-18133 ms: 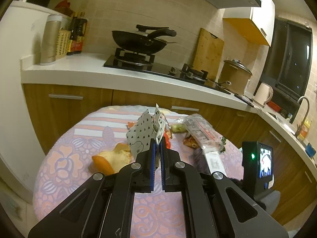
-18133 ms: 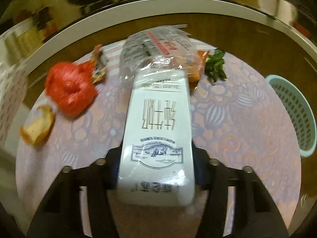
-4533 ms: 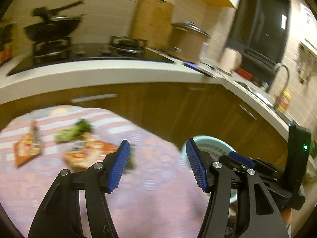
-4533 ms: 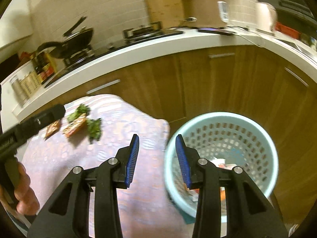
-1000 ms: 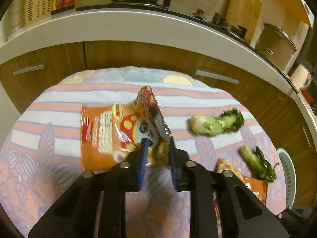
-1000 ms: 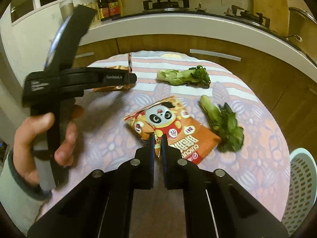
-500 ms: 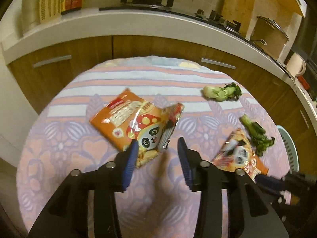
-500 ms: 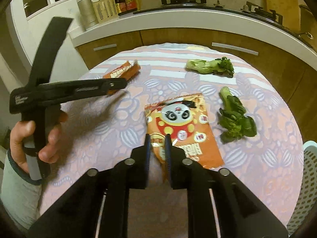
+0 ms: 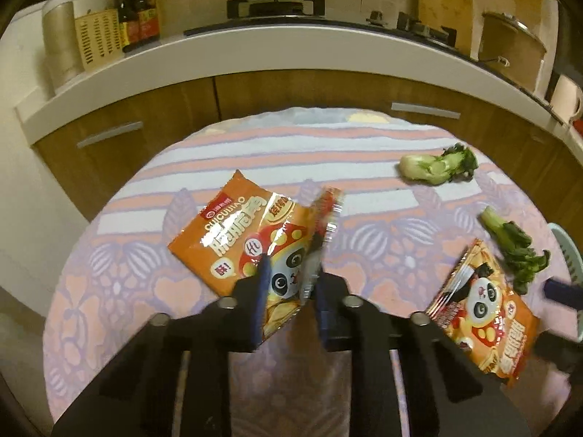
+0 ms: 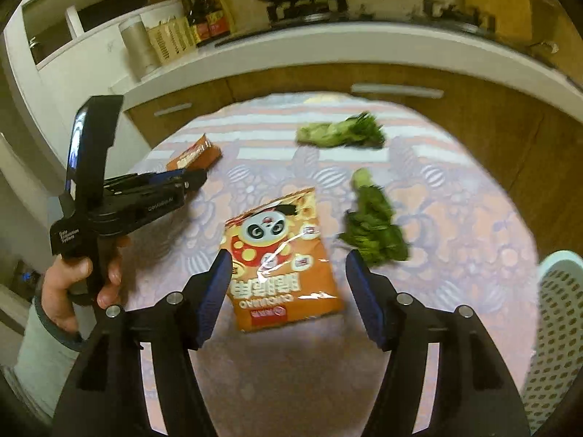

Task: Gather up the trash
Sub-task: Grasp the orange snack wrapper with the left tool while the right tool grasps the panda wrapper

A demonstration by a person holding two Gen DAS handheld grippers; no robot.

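Note:
Two orange panda snack bags lie on the round patterned table (image 9: 364,247). My left gripper (image 9: 289,276) is open, its jaws either side of the near end of the left bag (image 9: 251,244); it also shows in the right wrist view (image 10: 189,180) beside that bag (image 10: 195,154). My right gripper (image 10: 288,266) is wide open just above the second bag (image 10: 280,255), which also shows in the left wrist view (image 9: 484,302). Two leafy green vegetable scraps (image 10: 342,133) (image 10: 375,225) lie beyond it.
A pale blue perforated trash basket (image 10: 557,327) stands off the table's right edge. Wooden cabinets and a white counter (image 9: 291,54) with a wok, bottles and a pot run behind the table.
My right gripper has opened wide and let go of the second bag, which now lies flat. My left gripper has narrowed slightly around the left bag's end.

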